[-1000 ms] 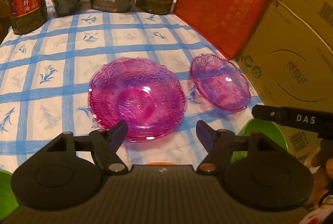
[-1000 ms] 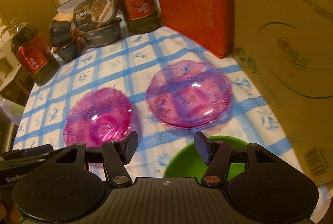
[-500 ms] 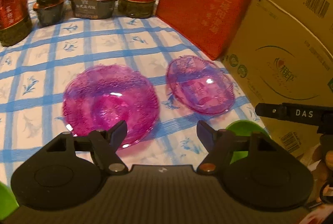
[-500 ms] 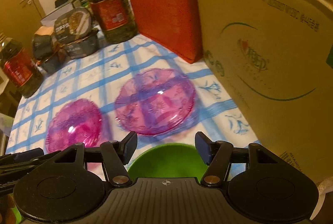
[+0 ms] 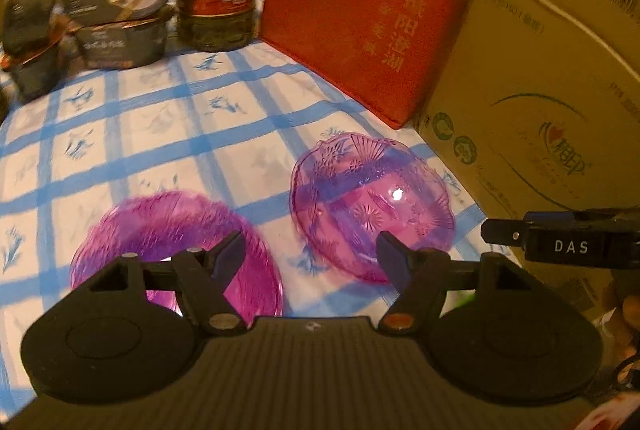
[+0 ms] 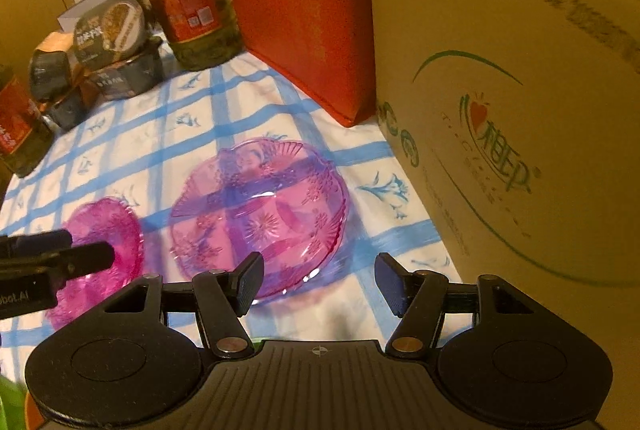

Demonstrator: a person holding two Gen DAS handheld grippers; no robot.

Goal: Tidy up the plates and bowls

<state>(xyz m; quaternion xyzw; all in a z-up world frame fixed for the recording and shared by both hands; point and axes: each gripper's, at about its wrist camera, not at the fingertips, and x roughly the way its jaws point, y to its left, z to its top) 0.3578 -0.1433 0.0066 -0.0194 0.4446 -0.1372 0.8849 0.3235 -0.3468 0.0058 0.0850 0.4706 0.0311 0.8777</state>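
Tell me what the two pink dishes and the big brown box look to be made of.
Clearer pink dish: transparent moulded plastic or pressed glass; the tablecloth's blue stripes show through, and it carries embossed fan and star patterns and glossy highlights. Darker pink dish: seemingly the same tinted, textured material, blurred here. Box: matte printed cardboard.

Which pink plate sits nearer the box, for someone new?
Find the cardboard box and red bag along the table's right side. The plate lies just before them. It is paler and clearer than the deeper magenta plate to its left.
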